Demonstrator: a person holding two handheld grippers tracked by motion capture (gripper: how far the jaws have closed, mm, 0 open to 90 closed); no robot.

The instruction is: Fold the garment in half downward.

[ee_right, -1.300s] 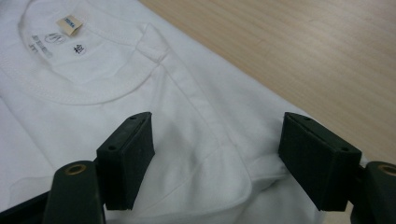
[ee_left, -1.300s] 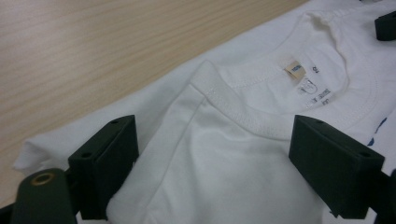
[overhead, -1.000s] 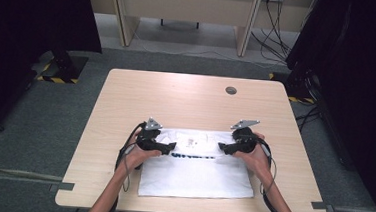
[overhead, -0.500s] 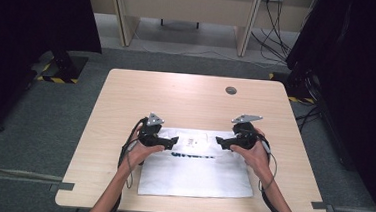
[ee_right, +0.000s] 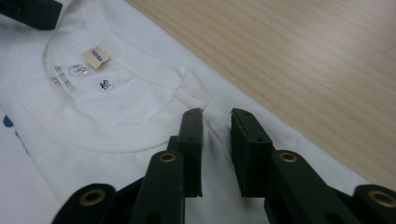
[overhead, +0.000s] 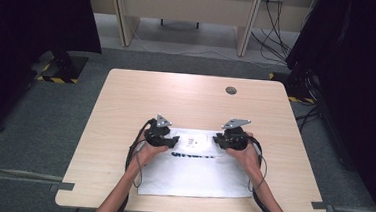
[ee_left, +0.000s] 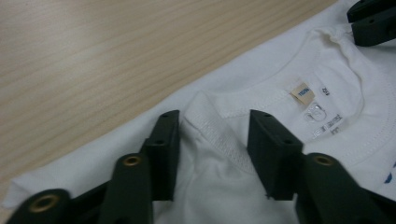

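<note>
A white T-shirt (overhead: 196, 172) lies folded flat on the table's near half, neck opening at its far edge. It has a tan neck label (ee_left: 302, 93) and dark blue print. My left gripper (overhead: 173, 141) rests on the collar's left side. Its jaws have just been closing and hold a raised fold of collar rib (ee_left: 212, 126). My right gripper (overhead: 218, 139) rests on the collar's right side. Its jaws have also just been closing and stand narrow, pinching a ridge of shoulder cloth (ee_right: 215, 116). Each gripper view also catches the other gripper's black jaw tip (ee_left: 373, 18) (ee_right: 32, 11).
The wooden table (overhead: 186, 101) has a round cable hole (overhead: 231, 90) at its far right. Bare wood lies beyond the shirt. Cables trail from both grippers toward the near edge. Desk legs and cables stand behind the table, with dark curtains on both sides.
Both hands have stayed at the shirt's neck edge. The shirt lies as before.
</note>
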